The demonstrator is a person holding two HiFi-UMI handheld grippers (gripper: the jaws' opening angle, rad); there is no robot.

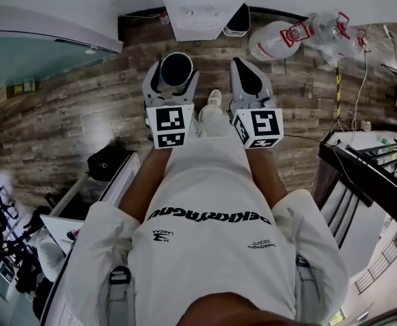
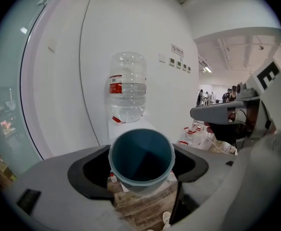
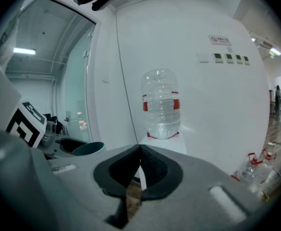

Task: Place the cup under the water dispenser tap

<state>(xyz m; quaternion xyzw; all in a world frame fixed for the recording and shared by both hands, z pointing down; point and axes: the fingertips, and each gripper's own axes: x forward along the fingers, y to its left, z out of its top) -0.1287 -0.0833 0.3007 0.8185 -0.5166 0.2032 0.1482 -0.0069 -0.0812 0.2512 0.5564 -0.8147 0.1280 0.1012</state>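
left gripper [image 2: 141, 171] | wide, clamped on cup [image 2: 141, 153] | right gripper [image 3: 139, 153] | closed

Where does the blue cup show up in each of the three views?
Head view: cup top centre, held in the left tongs.
Left gripper view: cup lower centre, mouth facing the camera.
Right gripper view: cup at left, low.
Shared landmark: water dispenser, ahead in all three.

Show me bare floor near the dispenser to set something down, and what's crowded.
Bare wood floor lies left of the water dispenser, bordered by the glass wall. Right of it is crowded: spare bottles and cables.
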